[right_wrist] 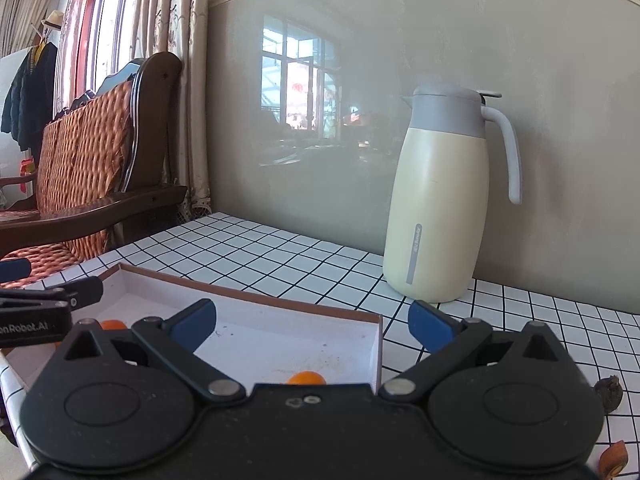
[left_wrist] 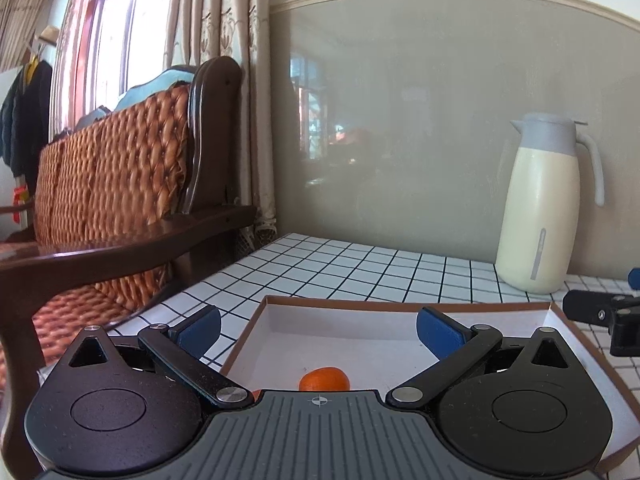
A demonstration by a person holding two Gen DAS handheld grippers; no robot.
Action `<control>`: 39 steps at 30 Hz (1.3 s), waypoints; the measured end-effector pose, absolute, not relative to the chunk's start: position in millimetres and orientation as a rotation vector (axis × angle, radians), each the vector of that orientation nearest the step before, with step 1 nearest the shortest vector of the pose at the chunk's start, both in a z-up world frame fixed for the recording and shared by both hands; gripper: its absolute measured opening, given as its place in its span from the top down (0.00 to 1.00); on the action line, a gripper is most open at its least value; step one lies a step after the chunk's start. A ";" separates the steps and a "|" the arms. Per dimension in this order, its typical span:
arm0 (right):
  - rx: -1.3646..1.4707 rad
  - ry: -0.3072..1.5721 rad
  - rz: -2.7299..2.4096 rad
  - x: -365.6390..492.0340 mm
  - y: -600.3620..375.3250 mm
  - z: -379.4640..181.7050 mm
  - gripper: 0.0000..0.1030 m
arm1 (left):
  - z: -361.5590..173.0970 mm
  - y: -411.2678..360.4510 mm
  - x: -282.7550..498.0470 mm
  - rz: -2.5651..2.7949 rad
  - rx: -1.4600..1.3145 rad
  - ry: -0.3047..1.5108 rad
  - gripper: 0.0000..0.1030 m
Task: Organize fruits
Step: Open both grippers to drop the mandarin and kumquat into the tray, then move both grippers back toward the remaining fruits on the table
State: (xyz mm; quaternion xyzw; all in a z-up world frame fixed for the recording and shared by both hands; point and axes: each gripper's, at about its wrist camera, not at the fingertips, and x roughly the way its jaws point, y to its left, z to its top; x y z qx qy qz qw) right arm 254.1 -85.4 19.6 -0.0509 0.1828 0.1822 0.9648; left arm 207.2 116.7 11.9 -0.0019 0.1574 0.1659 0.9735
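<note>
A shallow white box with a brown rim (left_wrist: 400,304) lies on the checked tabletop; it also shows in the right wrist view (right_wrist: 376,344). A small orange fruit (left_wrist: 324,380) lies in it, just below my left gripper (left_wrist: 318,330), which is open and empty above the box. In the right wrist view an orange fruit (right_wrist: 306,378) lies in the box below my right gripper (right_wrist: 312,326), which is open and empty. Another orange fruit (right_wrist: 112,325) sits by the left gripper's body. A dark shrivelled fruit (right_wrist: 608,394) and an orange piece (right_wrist: 614,460) lie on the table at the right.
A cream and grey thermos jug (left_wrist: 540,208) stands at the back by the wall, seen also in the right wrist view (right_wrist: 440,200). A wooden woven-back sofa (left_wrist: 112,184) stands beyond the table's left edge. The right gripper's body (left_wrist: 604,316) enters at right.
</note>
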 end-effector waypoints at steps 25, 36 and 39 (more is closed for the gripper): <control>-0.125 0.427 0.136 184.1 -184.4 2.6 0.06 | 16.3 22.8 153.7 0.127 0.009 0.316 0.00; -0.110 0.444 -0.003 173.3 -245.8 -6.2 0.06 | 12.7 -42.3 152.6 -0.036 0.051 0.326 0.00; -0.112 0.444 -0.030 168.2 -259.6 -7.1 0.06 | 9.7 -60.4 154.4 -0.075 0.067 0.344 0.00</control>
